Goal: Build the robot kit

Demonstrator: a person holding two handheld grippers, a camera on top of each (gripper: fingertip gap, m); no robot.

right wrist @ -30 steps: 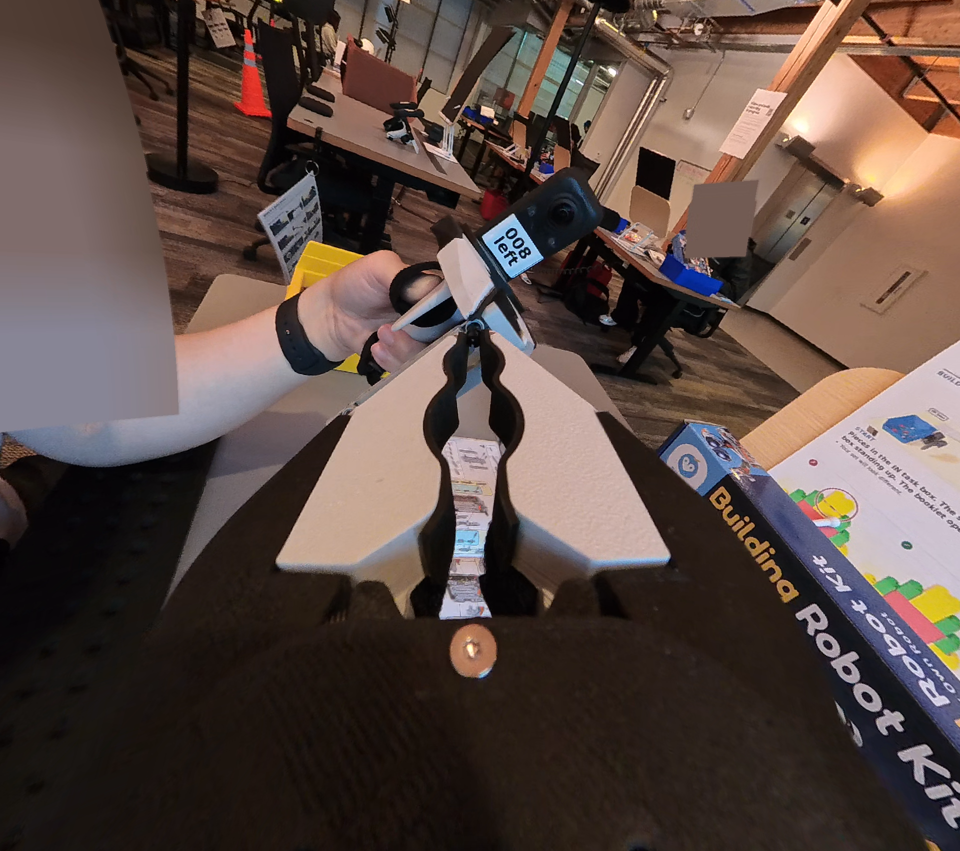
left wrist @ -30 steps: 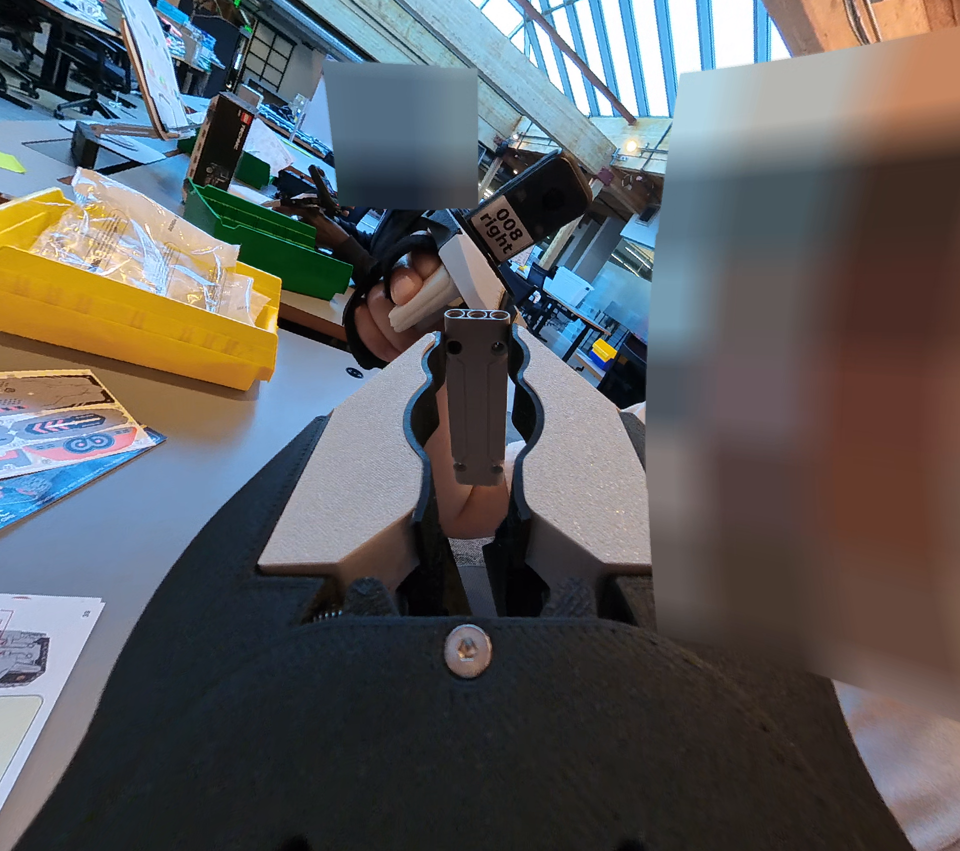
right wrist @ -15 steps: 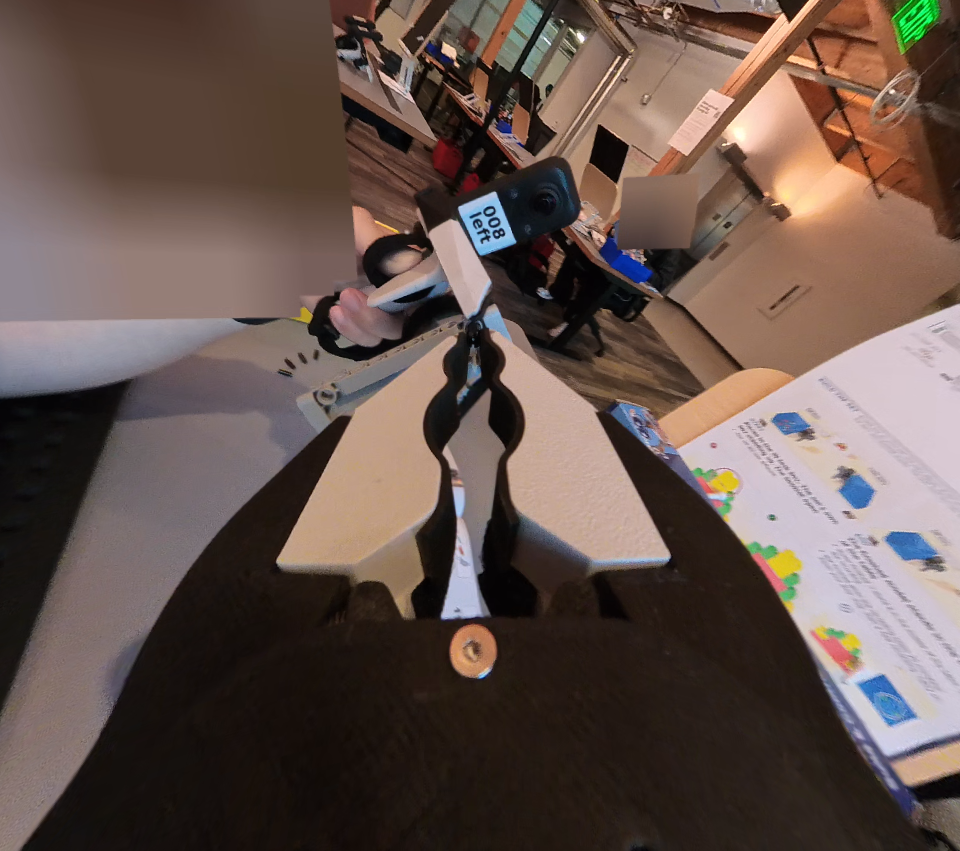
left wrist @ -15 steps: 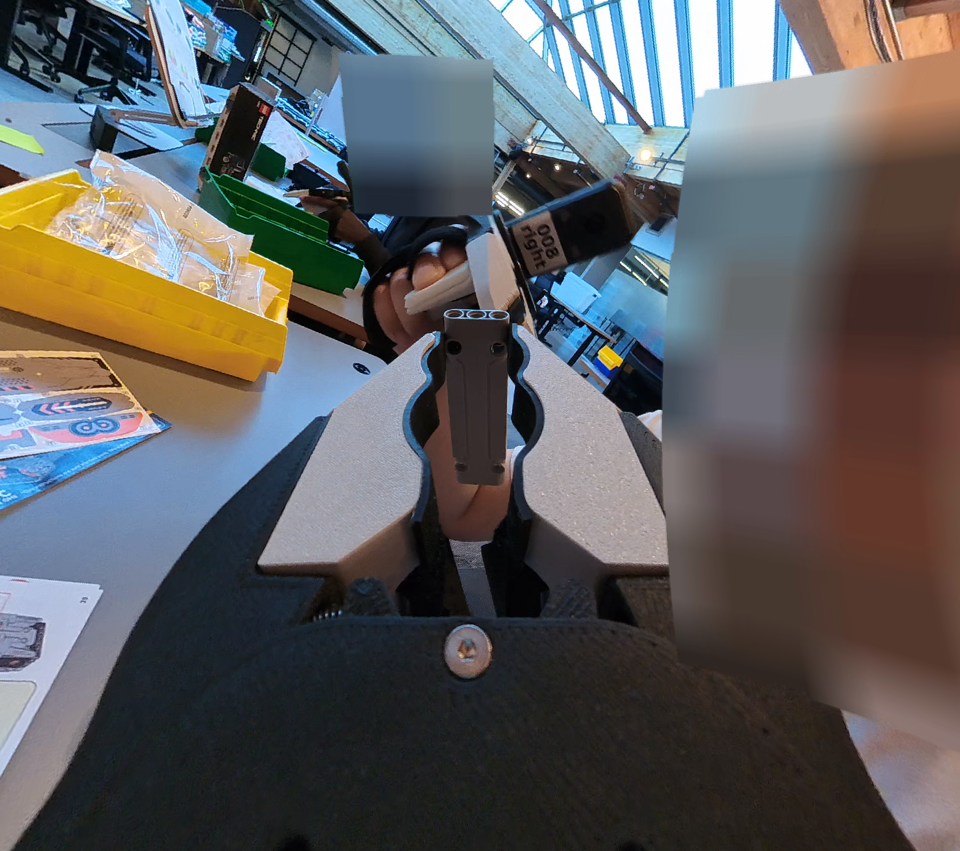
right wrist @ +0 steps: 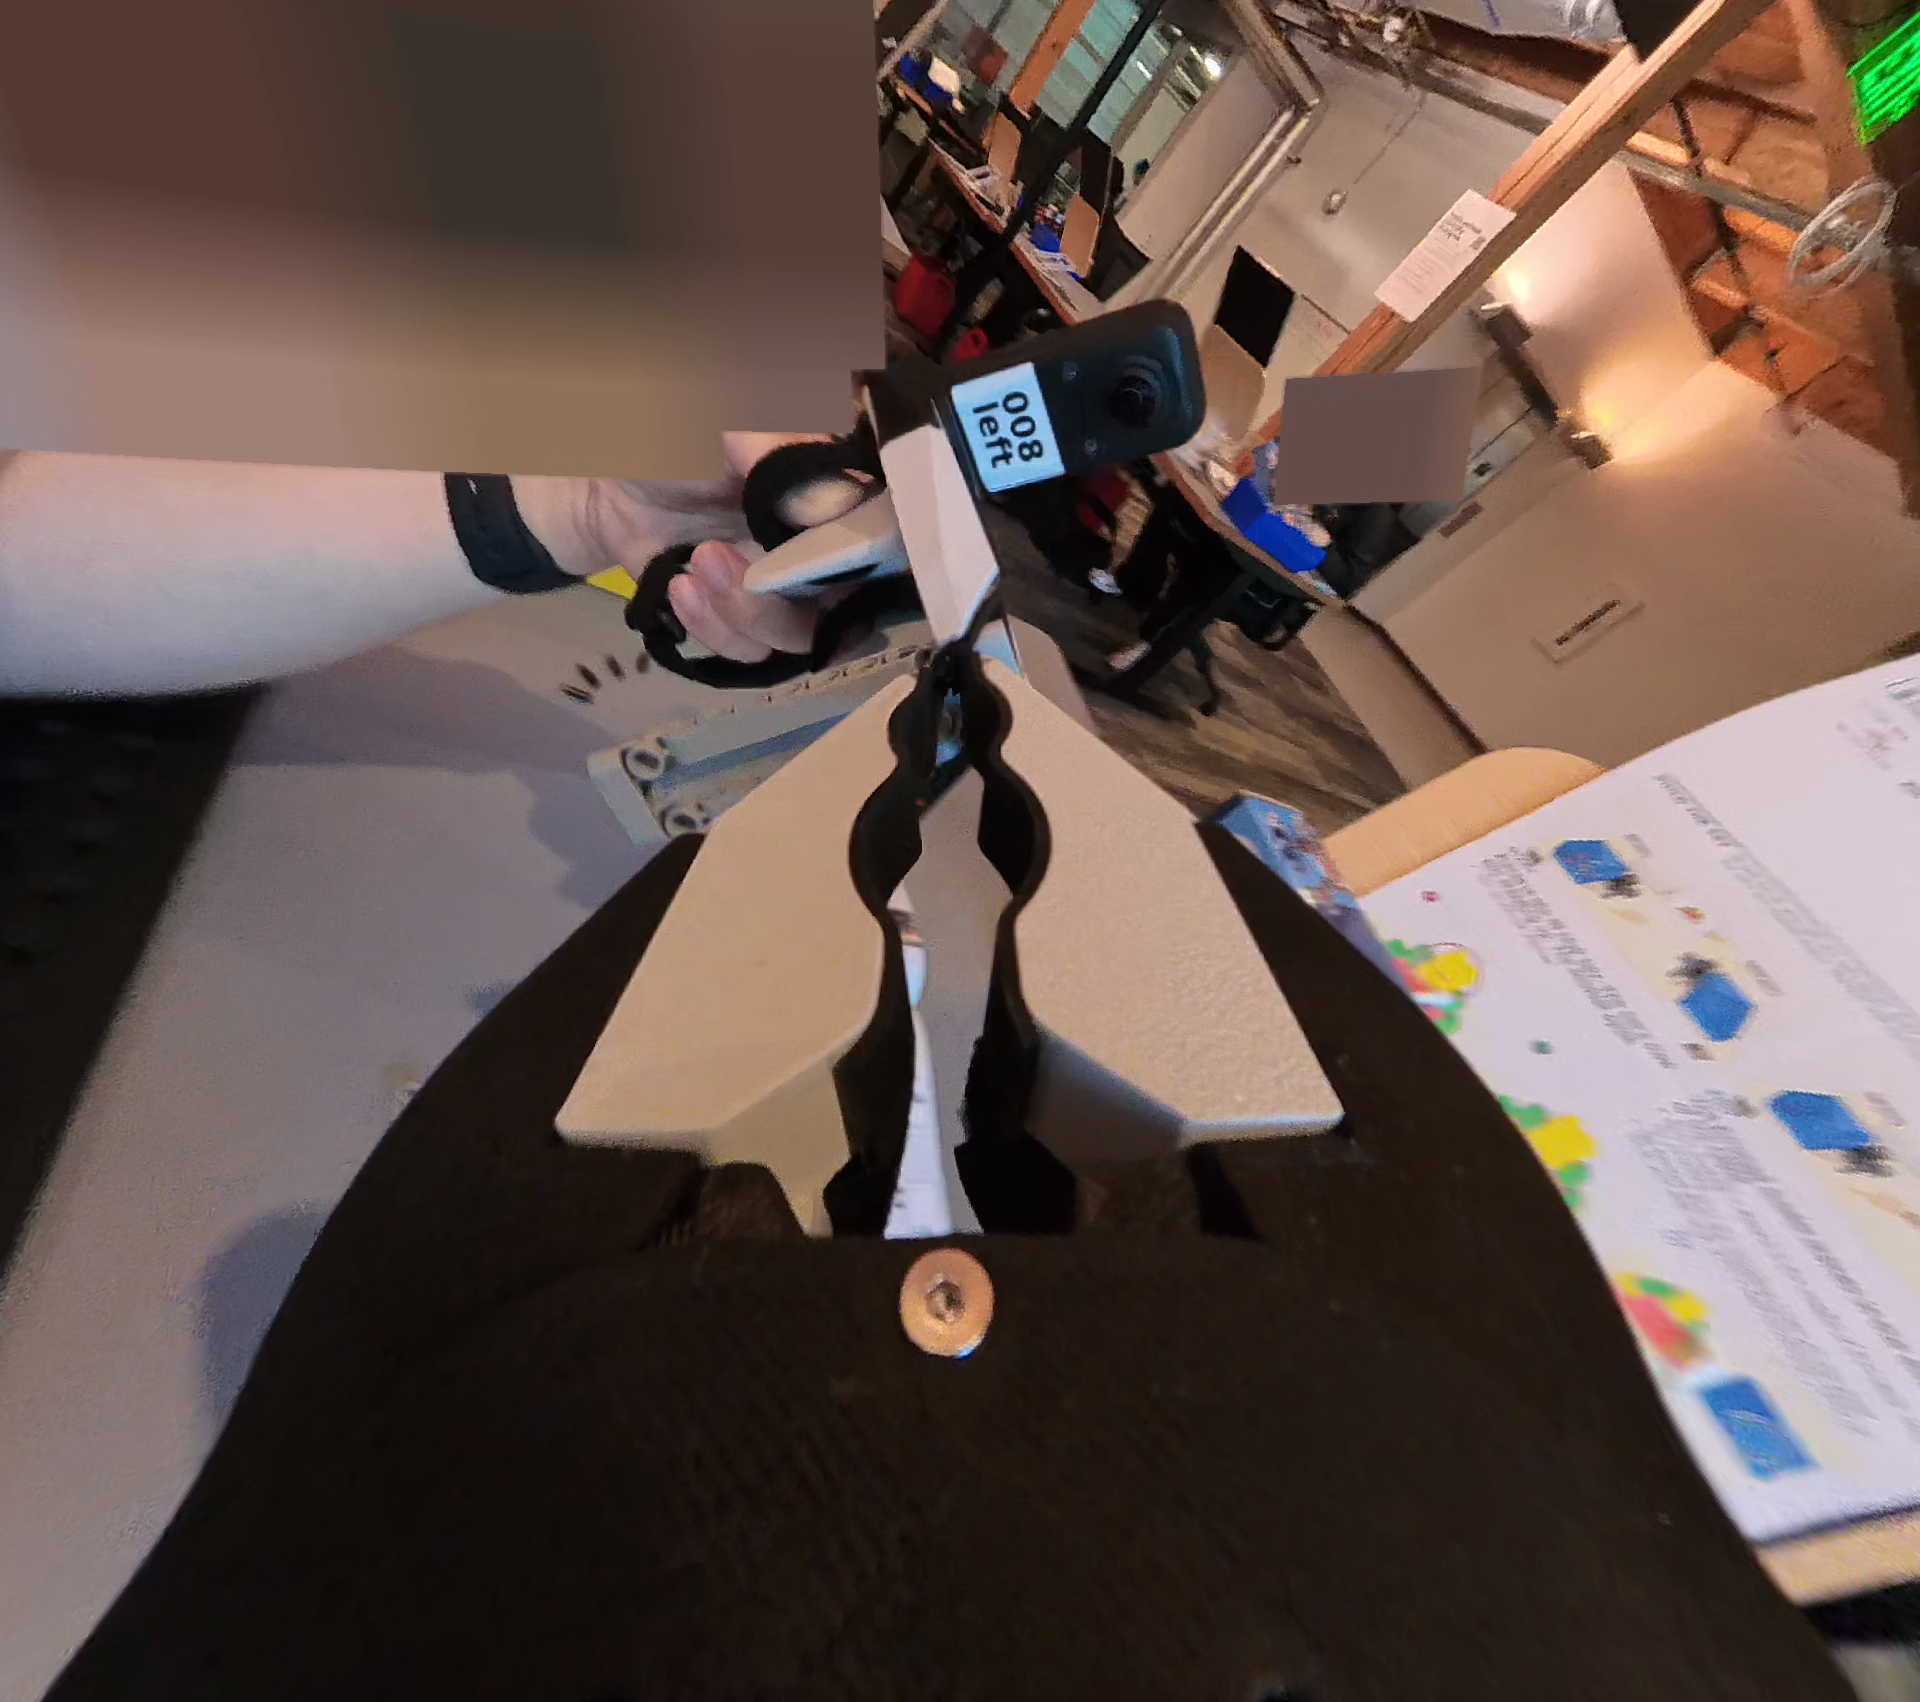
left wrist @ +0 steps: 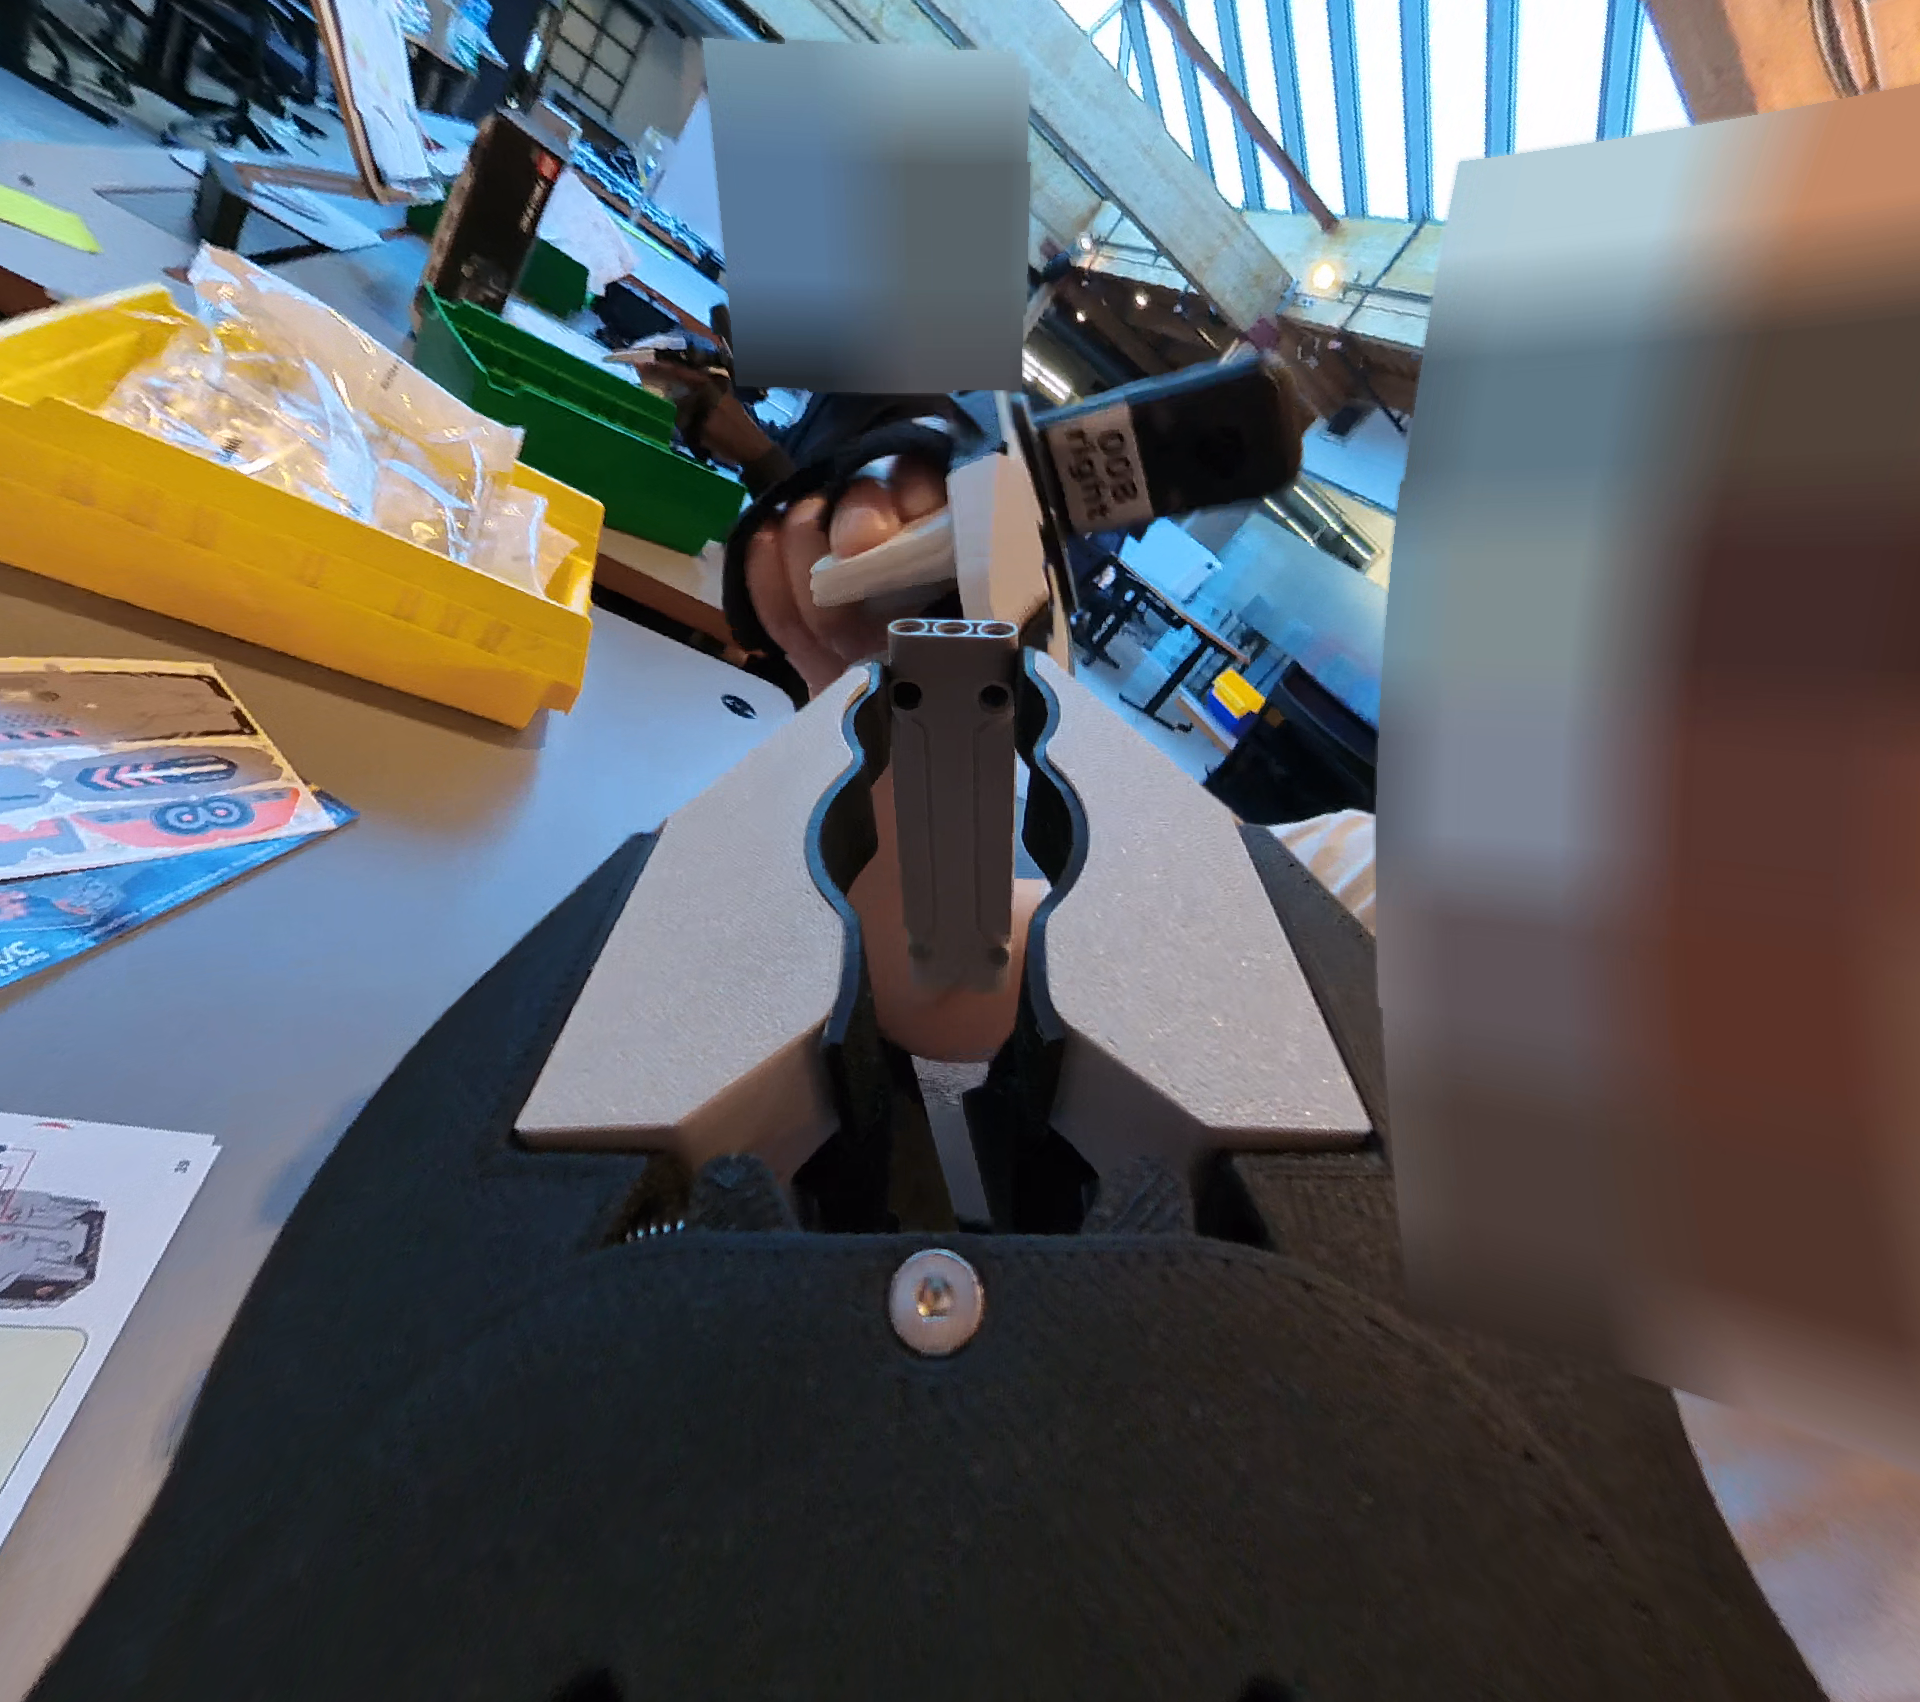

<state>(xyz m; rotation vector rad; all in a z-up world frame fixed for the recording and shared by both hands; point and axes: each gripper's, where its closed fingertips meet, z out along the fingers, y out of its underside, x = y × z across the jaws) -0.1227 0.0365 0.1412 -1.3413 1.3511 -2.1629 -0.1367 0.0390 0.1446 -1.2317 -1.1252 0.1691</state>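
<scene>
Grey beam (left wrist: 951, 811) in left claw (left wrist: 951, 696) | grey table (left wrist: 436, 883) | skylit workshop

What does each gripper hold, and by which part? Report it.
Left gripper clamps a grey beam by its long sides, holed end protruding. Right gripper: tips together, contents unclear.

Bags (left wrist: 312, 426) in tray (left wrist: 312, 603), prob. table's (left wrist: 436, 883) left.

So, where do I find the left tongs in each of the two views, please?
Left wrist view: the left tongs fill the lower foreground at the centre, shut on a grey beam.
Right wrist view: the left tongs are farther off, just above the centre, held by a hand, with the tips pointing down.
Shared landmark: the grey table, which also lies at lower left in the right wrist view.
</scene>
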